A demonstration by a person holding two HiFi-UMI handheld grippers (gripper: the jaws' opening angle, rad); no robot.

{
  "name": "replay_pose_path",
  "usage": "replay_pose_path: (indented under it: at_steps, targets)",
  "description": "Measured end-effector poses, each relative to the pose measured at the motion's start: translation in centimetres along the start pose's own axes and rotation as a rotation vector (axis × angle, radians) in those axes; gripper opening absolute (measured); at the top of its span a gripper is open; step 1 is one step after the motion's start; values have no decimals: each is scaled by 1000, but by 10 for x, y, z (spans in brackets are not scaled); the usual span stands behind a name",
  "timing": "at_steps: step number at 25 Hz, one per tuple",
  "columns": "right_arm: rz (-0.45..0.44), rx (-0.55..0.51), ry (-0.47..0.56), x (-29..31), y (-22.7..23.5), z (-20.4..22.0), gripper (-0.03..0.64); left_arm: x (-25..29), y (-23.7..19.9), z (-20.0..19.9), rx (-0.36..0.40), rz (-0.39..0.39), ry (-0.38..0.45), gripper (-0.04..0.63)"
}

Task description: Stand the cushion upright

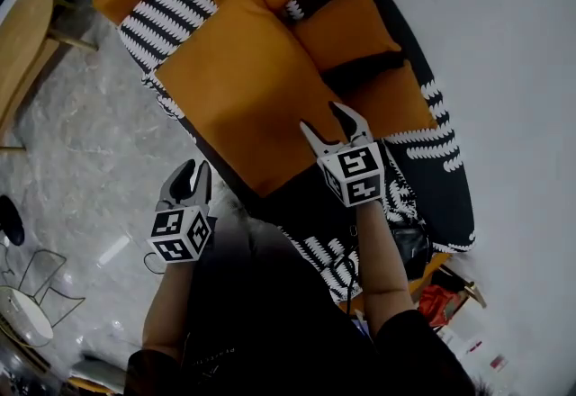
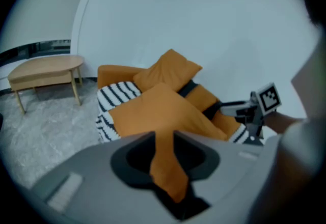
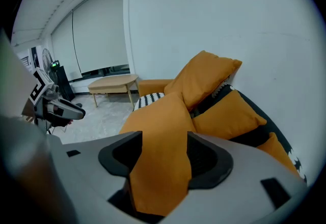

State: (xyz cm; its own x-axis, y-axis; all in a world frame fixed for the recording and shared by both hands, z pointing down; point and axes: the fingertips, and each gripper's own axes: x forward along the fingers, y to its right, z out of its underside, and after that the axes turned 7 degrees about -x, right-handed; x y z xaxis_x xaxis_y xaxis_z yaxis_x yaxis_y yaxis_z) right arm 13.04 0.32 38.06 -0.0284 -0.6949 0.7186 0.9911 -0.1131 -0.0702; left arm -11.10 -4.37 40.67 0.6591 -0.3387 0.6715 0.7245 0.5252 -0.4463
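Spread broad face up across the seat of a dark sofa point(image 1: 441, 178) patterned in white, not yet on edge: the big orange cushion point(image 1: 238, 88), plain, unpiped, lightly creased, one corner pointing down toward the front of the seat. At its right edge, the right gripper point(image 1: 321, 117), jaws wide apart and gripping nothing, orange fabric filling the gap in the right gripper view, possibly just the cushion seen beyond the pads rather than cloth between them; hard to say from that angle. Off the sofa's front, over the floor point(image 1: 90, 160), the left gripper point(image 1: 195, 167), jaws parted by a narrow slot, empty, the same orange showing through it from farther back. Behind the big cushion, a striped cushion point(image 1: 166, 16) in black and white, and smaller orange cushions point(image 1: 346, 25) propped along the backrest. Underfoot, pale grey stone with marbled veining. To the left, a light wooden table point(image 1: 22, 34) on slim legs. Round the back of the sofa, a bare white wall point(image 1: 504, 25), curved in the wide-angle views.
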Motion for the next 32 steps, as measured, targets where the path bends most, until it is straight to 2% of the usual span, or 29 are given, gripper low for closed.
replay_pose_path:
  at_steps: [11,25,32]
  targets:
    - [-43,1,-50,51,41,20,305,40,-6,15,-39,-40,-52,124]
    - [-157,52,-74,112,60,47,350,78,-22,36,-61,-91,-85,124]
    - [-176,37,-111,131,64,55,364,85,-27,50,-81,-108,-101,124]
